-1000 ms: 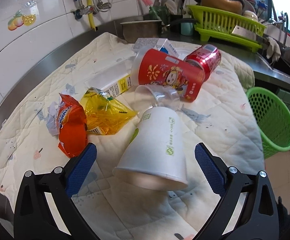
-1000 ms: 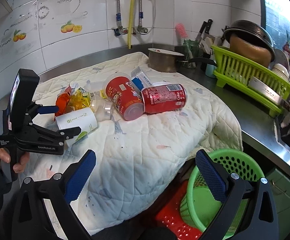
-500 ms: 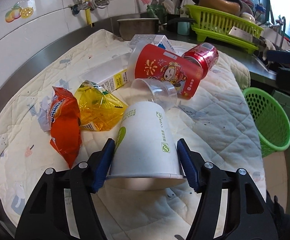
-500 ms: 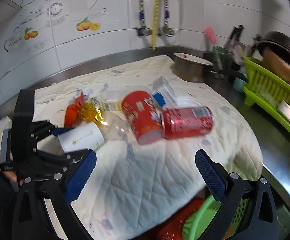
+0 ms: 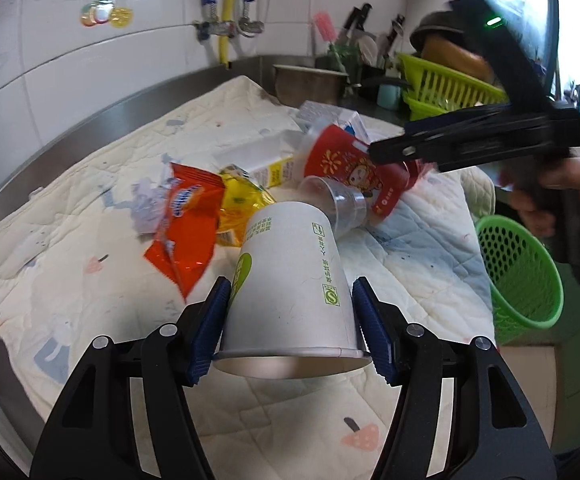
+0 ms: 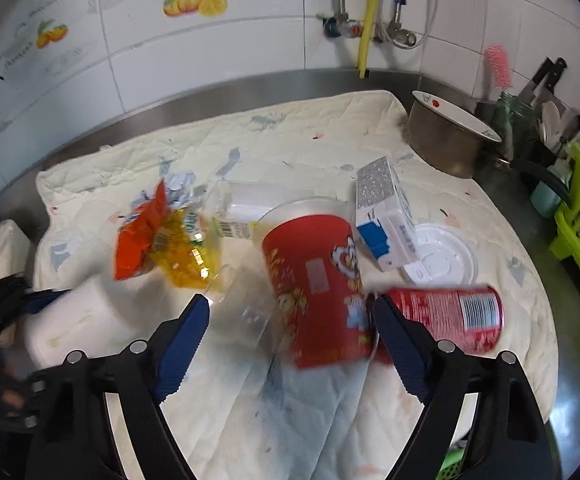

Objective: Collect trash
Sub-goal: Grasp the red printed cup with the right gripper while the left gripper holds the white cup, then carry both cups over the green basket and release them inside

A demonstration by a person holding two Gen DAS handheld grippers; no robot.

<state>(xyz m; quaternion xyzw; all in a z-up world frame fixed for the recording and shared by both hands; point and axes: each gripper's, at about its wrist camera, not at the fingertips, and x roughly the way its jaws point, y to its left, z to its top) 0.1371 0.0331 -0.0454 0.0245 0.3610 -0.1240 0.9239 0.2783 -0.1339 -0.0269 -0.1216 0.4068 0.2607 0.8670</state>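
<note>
The paper cup (image 5: 290, 280) is white with green print and a green logo square. The snack wrapper (image 5: 185, 232) is orange-red with a blue-and-white mark; the wrapper beside it (image 5: 237, 204) is clear yellow. The tall cup (image 6: 318, 292) is red with gold flowers and a cartoon figure. The soda can (image 6: 446, 316) is red with white text and a barcode. The carton (image 6: 386, 220) is white, blue and speckled grey. The quilted cloth (image 6: 370, 160) is cream with small pastel prints. The basket (image 5: 518, 276) is bright green, the gripper pads (image 5: 209, 332) blue.
</note>
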